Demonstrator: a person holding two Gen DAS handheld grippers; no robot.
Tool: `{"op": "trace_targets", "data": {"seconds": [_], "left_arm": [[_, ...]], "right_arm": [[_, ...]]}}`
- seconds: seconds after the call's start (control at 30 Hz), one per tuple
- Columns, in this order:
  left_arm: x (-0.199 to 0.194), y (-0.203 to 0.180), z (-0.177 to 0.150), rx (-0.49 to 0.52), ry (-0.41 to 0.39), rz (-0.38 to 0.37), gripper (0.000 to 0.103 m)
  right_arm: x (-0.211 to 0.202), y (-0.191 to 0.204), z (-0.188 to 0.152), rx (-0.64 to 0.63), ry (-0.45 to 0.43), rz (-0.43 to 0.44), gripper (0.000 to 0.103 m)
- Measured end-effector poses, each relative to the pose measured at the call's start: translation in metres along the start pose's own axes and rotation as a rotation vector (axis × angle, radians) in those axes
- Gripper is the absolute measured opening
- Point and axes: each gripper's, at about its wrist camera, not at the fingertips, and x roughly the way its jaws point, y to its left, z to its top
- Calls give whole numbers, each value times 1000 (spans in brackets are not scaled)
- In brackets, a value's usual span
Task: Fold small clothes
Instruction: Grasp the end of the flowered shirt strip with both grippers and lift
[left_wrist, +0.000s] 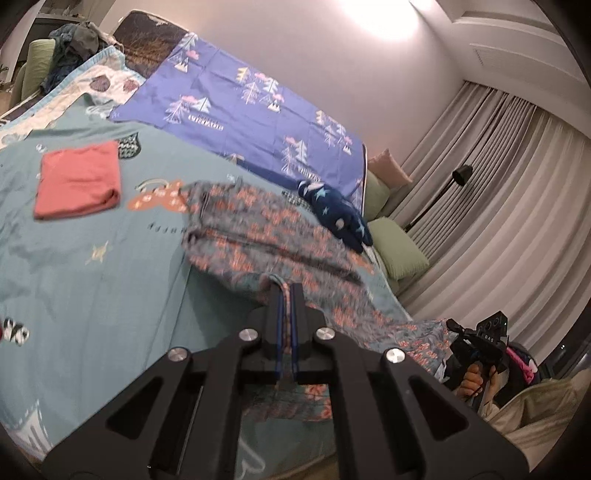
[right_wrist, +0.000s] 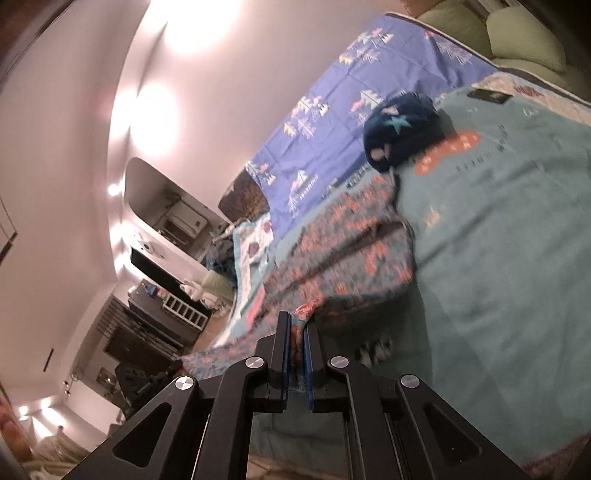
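Observation:
A grey garment with an orange pattern (left_wrist: 266, 236) lies partly lifted over the teal bedsheet (left_wrist: 92, 266). My left gripper (left_wrist: 284, 291) is shut on one edge of it. My right gripper (right_wrist: 296, 321) is shut on another edge of the same garment (right_wrist: 343, 251); it also shows at the lower right of the left wrist view (left_wrist: 476, 347). A folded red garment (left_wrist: 77, 181) lies flat on the sheet to the left. A dark blue garment with stars (left_wrist: 336, 210) lies bunched near the bed's far edge, also in the right wrist view (right_wrist: 399, 129).
A purple sheet with tree prints (left_wrist: 251, 107) covers the head of the bed by the wall. Green cushions (left_wrist: 400, 247) and curtains (left_wrist: 498, 206) stand beyond the bed. A pile of clothes (left_wrist: 74, 48) sits at the far left. Shelves (right_wrist: 162, 295) lie across the room.

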Motion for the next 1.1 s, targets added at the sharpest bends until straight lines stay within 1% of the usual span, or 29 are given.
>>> {"op": "trace_targets", "data": {"seconds": [0.23,0.4,0.5,0.63,0.7,0.83,1.0,1.1], "left_arm": [[18,-10,43,23,-71,-11,4],[44,-15,78,30,-100,4,4],[60,-14,95,25,-106,19,4],[88,-5,120,-11,-105,47,4],[105,3,133,-29,-98,63,4],[131,16,147,-67,-81,79,4],[169,34,167,-113,-46,103,4],[197,47,177,-141,-26,148,4]], "right_arm": [[18,20,49,-50,-77,15,5],[44,35,88,-97,-103,16,5],[66,36,109,-110,-102,14,5],[93,35,134,-111,-102,1,5],[108,34,147,-123,-105,-21,5],[138,25,172,-127,-105,-62,5],[175,2,199,-106,-97,-116,5],[199,-14,213,-85,-82,-131,5]]}}
